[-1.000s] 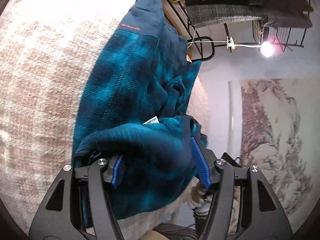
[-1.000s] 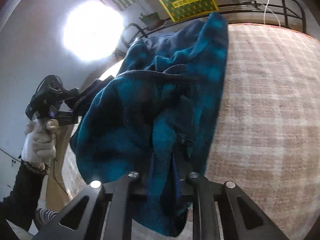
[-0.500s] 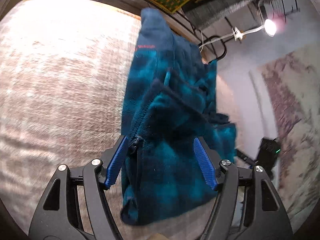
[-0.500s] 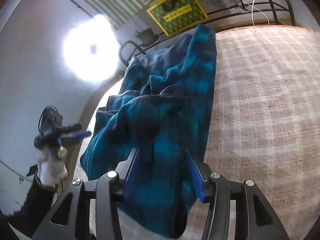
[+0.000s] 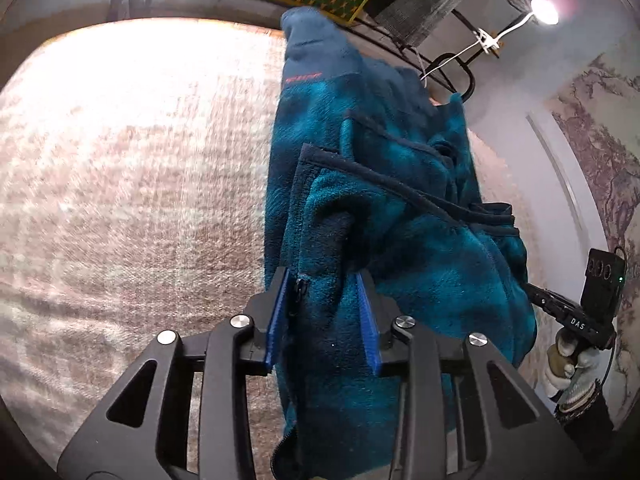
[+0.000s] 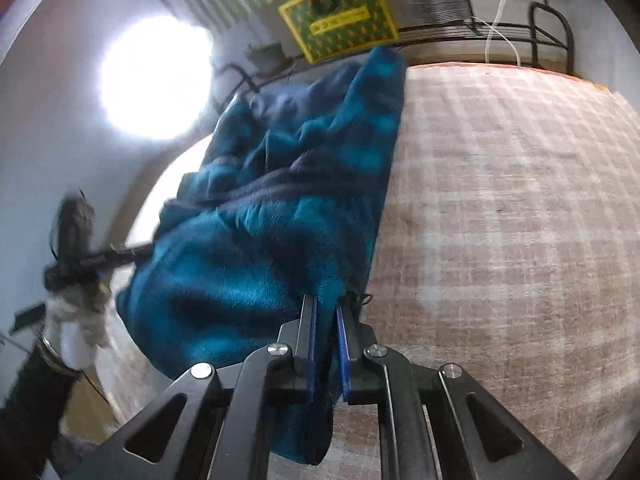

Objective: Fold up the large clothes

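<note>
The fleece jacket, teal with dark blotches and navy trim, hung bunched between the two grippers above a bed covered by a pale plaid blanket. Its far end, a navy collar part with small red lettering, reached toward the head of the bed, while the near folds drooped below both grippers.

The left gripper had just been closing, and its blue pads pressed on a thick fold of the jacket beside a zipper, the jaws standing partly apart around the cloth. The right gripper had likewise just closed, its jaws nearly together and pinching a thin edge of the jacket between the blue pads.

In the left wrist view a gloved hand held the other gripper's handle at the right edge; in the right wrist view a gloved hand showed blurred at the left. A green and yellow box sat behind the bed, and a lamp shone on the wall.
</note>
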Available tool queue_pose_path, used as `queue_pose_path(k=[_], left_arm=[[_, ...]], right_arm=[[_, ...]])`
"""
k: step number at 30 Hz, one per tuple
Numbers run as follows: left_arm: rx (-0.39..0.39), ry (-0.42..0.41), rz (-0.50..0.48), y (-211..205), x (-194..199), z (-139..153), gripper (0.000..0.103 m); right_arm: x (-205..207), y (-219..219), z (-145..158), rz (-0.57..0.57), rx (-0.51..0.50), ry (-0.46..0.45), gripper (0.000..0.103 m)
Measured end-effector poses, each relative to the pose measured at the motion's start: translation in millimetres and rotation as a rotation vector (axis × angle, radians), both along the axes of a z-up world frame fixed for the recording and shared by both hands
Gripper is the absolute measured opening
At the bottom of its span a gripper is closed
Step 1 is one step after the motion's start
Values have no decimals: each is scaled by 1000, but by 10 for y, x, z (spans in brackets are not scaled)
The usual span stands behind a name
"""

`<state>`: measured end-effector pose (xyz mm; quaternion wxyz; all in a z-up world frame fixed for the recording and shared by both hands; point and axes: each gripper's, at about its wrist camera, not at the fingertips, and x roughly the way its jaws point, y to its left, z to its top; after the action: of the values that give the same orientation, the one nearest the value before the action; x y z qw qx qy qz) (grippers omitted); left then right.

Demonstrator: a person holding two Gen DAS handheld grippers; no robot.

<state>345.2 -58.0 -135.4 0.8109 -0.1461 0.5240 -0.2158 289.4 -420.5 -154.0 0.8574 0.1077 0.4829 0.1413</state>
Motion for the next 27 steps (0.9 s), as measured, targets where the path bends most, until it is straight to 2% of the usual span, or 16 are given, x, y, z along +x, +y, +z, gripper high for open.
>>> queue_pose_path(k=[1,3,7,9,11,13,16,18,19,23,25,26,27], left_arm=[[8,-13,-9,-19,0,39,32],[26,-44,-36,-21,16,171,33],[24,-154,-15,71,172,493,33],[31,-177,-23,80,301,567,33],[72,-213,-51,7,463,609,33],[85,-209,-48,-42,684,581,33],[44,-172,-30,-88,998,504,33],[50,-156,-32,-201,1203,407,33],[67,-154,-42,-240,1276,361,33],[98,-143,-76,-437,1541,140,33],[93,-138,-89,-514,1636,45,33],[92,-133,-91,-548,1699,-12,33],[88,-129,-95,-566,1721,-40,33]], right_arm=[[-29,38,67,29,-25,-19,17],[-60,35,196,51,-33,-72,34],[-25,-27,486,60,-31,-199,35],[117,-56,560,54,-56,-233,35],[321,-75,573,42,-75,-235,35],[613,-140,549,21,-80,-220,34],[993,-226,491,-10,-64,-198,37],[1301,-266,436,-38,-27,-171,65],[1499,-290,399,-66,-6,-162,69],[2053,-235,300,-120,-40,-133,68],[2240,-174,258,-115,-71,-124,62],[2383,-118,189,-111,-114,-98,48],[2486,-80,119,-110,-153,-67,21]])
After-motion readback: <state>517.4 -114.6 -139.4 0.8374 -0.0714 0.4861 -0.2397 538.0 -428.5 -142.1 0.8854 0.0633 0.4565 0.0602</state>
